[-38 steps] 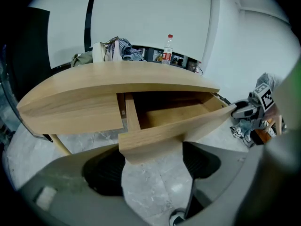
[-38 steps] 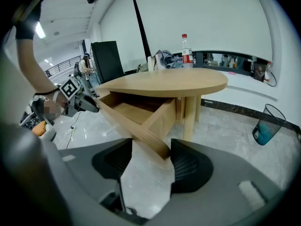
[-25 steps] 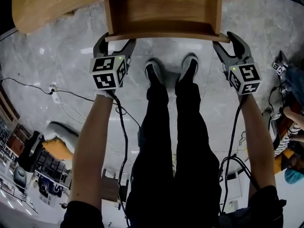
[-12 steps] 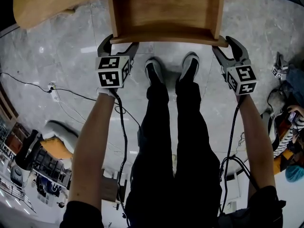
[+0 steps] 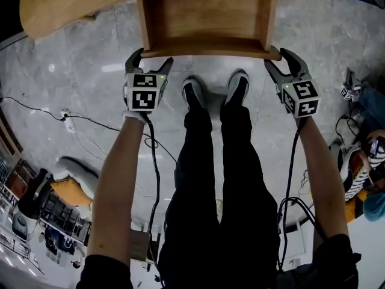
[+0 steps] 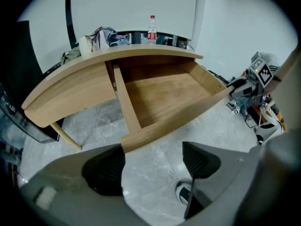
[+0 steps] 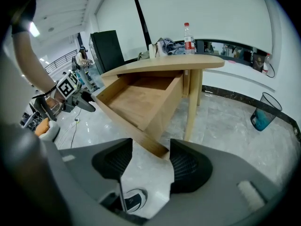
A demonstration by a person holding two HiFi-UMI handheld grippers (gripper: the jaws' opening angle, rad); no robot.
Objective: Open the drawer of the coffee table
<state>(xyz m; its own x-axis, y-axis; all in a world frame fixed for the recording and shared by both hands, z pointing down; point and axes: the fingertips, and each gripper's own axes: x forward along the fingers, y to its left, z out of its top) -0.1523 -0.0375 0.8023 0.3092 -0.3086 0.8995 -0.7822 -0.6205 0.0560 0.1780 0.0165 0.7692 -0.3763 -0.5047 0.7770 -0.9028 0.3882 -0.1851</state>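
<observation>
With the drawer (image 5: 207, 17) pulled out at twelve o'clock beneath the table top (image 5: 60, 11), we held our left gripper (image 5: 150, 58) and right gripper (image 5: 278, 59) at its front corners with jaws released and gaping, so an uneven pull could slip off or skew it.

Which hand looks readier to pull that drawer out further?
Probably the right: a front corner of the drawer sits between the open jaws of the right tool. The left tool only meets its corner at one jaw's edge.
</observation>
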